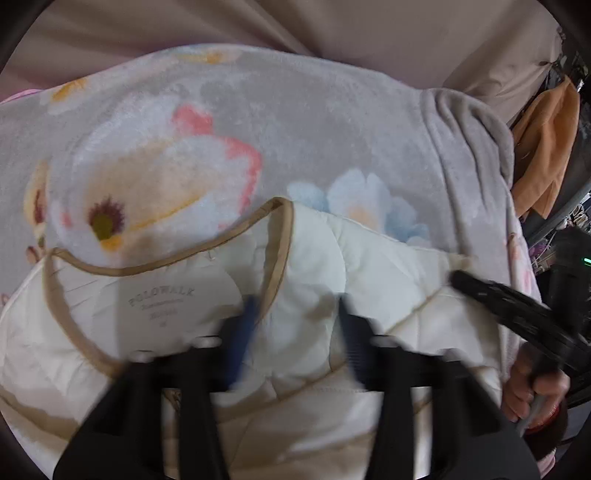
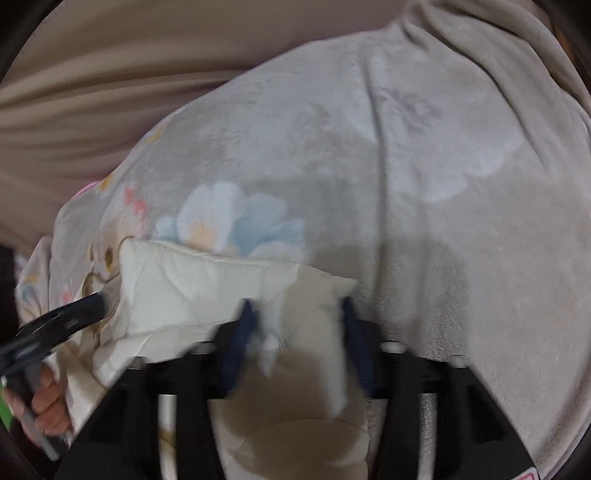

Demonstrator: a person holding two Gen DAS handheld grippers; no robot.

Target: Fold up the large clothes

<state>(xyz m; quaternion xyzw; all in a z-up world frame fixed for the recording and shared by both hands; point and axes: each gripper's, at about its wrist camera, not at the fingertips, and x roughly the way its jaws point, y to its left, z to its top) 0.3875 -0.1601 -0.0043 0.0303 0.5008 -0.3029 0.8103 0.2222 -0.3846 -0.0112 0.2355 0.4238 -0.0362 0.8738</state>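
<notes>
A cream quilted jacket (image 1: 369,273) with tan piping at the neck and a printed inner label (image 1: 162,299) lies on a grey floral blanket (image 1: 295,122). My left gripper (image 1: 295,317) is open just over the jacket, right of the neckline, with cream fabric between its blue-padded fingers (image 1: 243,325). My right gripper (image 2: 297,317) is open over the jacket's shoulder end (image 2: 207,277), with a loose fold of cream fabric (image 2: 325,321) lying between its fingers. Each view shows the other gripper at its edge, on the right in the left wrist view (image 1: 517,314) and on the left in the right wrist view (image 2: 59,321). Both views are blurred.
The grey floral blanket (image 2: 424,184) covers the bed and bunches in folds at the right (image 1: 469,147). A beige curtain (image 1: 332,22) hangs behind. An orange garment (image 1: 543,147) hangs at the far right beside dark clutter.
</notes>
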